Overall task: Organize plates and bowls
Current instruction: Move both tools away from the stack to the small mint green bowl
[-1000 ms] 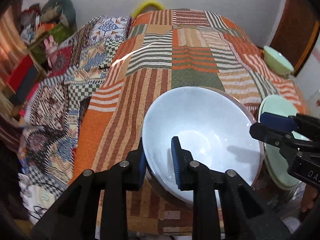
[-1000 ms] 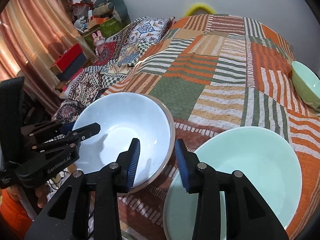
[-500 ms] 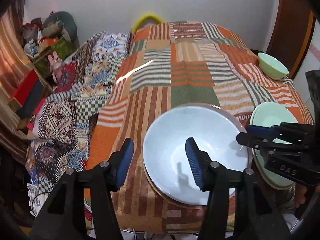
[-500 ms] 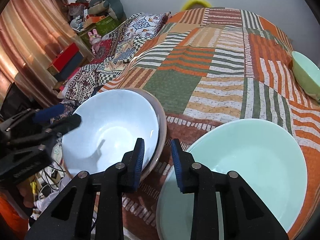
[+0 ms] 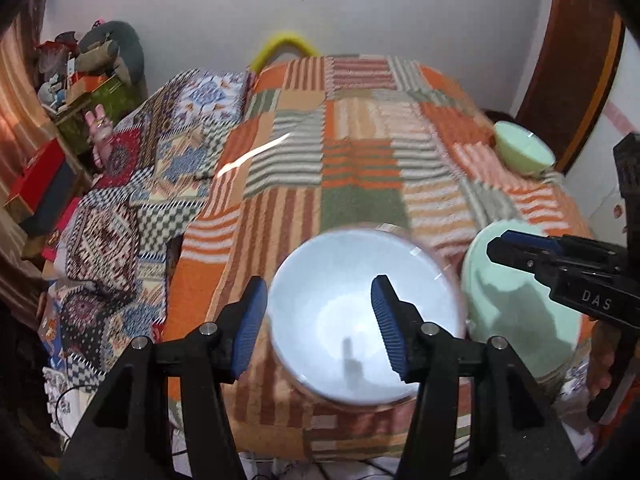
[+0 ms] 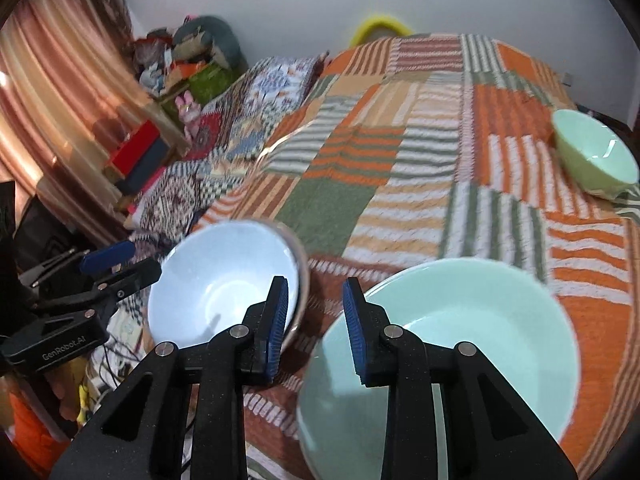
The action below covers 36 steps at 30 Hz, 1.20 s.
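On the patchwork bedspread (image 5: 352, 168), the wide bowl (image 5: 360, 320) sits at the near edge with the large plate (image 6: 472, 340) just beside it on the right, while the small bowl (image 6: 596, 160) sits well apart from the wide bowl, behind the plate at the bedspread's far right edge.

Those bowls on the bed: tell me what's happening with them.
A person holds a gripper in each hand over a patchwork blanket. The left gripper is open above the pale blue bowl, gripping nothing. The right gripper is open near the large green dish. A small green bowl sits apart, farther back.
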### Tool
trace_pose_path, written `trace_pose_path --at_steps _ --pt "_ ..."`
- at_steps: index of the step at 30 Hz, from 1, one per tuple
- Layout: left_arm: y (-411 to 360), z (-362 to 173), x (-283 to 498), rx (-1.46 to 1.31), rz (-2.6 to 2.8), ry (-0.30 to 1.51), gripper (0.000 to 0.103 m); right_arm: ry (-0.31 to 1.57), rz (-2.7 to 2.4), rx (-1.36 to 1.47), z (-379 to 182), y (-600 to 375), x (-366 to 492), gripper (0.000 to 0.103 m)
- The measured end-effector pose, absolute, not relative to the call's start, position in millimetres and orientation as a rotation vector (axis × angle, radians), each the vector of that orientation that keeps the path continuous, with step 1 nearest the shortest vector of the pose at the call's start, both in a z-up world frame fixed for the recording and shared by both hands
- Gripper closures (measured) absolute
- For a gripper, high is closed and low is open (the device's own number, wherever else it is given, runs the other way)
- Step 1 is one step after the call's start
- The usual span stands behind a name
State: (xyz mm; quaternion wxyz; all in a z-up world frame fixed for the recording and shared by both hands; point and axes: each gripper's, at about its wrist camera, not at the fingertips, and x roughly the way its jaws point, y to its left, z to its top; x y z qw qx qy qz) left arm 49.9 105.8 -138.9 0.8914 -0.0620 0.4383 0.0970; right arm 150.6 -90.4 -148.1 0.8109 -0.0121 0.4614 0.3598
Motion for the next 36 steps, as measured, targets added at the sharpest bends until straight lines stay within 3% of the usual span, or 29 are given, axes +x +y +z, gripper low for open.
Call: trace_pose_path --at_steps 4,10,18,22,36 --pt "87.7 -110.9 61.0 -0.129 0.148 0.842 0.048 0.917 0.712 0.012 -127.3 -119.9 161.2 0.070" --pt "56.6 -71.0 87.7 -0.134 0.076 0.737 0.036 0.820 0.594 0.078 -99.5 -178.9 177.1 0.066" --pt "14.0 -44.3 142.2 -0.192 -0.053 0.721 0.029 0.752 0.421 0.159 -80.7 -259.3 197.2 0.065" --pt "-6.7 -42.3 174.3 -0.213 -0.089 0.721 0.021 0.732 0.360 0.190 -75.3 -290.0 210.0 0.065" --pt "-67.9 -98.8 288.9 -0.136 -0.145 0.843 0.021 0.830 0.274 0.226 -113.4 -310.4 295.1 0.065"
